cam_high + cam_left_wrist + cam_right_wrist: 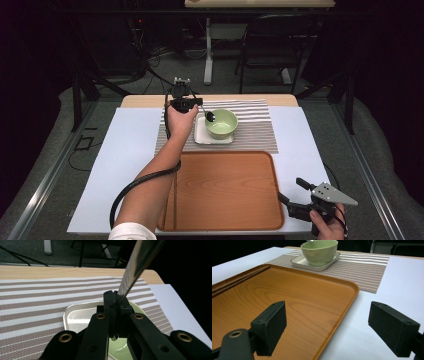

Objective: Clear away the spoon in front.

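While left gripper [200, 106] clamps spoon [210, 117] over bowl [222, 121], right gripper [327, 325] gapes beside tray [225, 190].

left gripper [115, 298] clamped tight, right gripper [327, 327] agape

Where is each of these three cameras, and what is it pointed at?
High view: above the table's near edge, looking forward and down; forearms, left tool holding a spoon, right tool.
Left gripper view: on that tool, jaws shut on the spoon above the green bowl.
Right gripper view: open jaws over the wooden tray.
All share the bowl.
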Demonstrator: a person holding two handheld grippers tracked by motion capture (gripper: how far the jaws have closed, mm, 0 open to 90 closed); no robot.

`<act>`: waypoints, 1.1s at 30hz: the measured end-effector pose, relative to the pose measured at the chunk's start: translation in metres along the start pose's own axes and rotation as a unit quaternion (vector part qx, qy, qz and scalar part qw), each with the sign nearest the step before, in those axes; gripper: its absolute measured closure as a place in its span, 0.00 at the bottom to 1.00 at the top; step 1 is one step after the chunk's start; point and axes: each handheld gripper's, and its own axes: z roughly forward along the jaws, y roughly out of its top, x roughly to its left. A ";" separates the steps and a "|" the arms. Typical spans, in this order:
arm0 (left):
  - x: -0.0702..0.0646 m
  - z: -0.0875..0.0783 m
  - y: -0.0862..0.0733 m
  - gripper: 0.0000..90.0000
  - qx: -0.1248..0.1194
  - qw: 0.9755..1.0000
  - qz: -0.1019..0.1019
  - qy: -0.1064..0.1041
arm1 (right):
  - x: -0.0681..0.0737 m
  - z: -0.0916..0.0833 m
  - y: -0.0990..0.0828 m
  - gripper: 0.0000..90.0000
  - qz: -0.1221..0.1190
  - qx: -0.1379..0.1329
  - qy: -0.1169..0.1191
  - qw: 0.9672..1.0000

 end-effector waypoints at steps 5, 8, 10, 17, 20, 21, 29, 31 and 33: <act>-0.004 -0.009 0.005 1.00 0.007 1.000 0.011 -0.003 | 0.001 0.000 0.000 0.16 0.001 0.001 0.000 1.000; -0.005 -0.012 0.008 0.99 0.011 1.000 0.015 -0.006 | 0.001 0.000 0.000 0.16 0.000 0.001 0.000 1.000; -0.006 -0.015 0.009 1.00 0.015 1.000 0.019 -0.008 | 0.000 0.000 0.000 0.16 0.001 0.001 0.000 1.000; -0.009 -0.023 0.011 1.00 0.020 0.999 0.032 -0.015 | 0.000 0.000 0.000 0.16 0.002 0.000 -0.002 1.000; -0.010 -0.027 0.012 1.00 0.024 0.999 0.037 -0.019 | 0.000 0.000 0.000 0.16 0.002 0.001 -0.001 1.000; -0.010 -0.029 0.012 1.00 0.026 0.999 0.039 -0.019 | 0.000 0.000 0.000 0.16 0.002 0.001 -0.002 1.000; -0.010 -0.039 0.003 1.00 0.040 0.997 0.057 -0.035 | 0.000 0.000 0.000 0.16 0.001 0.000 -0.003 1.000; -0.009 -0.042 -0.001 1.00 0.045 0.996 0.061 -0.039 | 0.000 0.000 0.000 0.16 0.001 0.001 -0.003 1.000; -0.007 -0.045 -0.006 1.00 0.049 0.996 0.065 -0.044 | 0.001 0.000 0.000 0.16 0.002 0.002 -0.003 1.000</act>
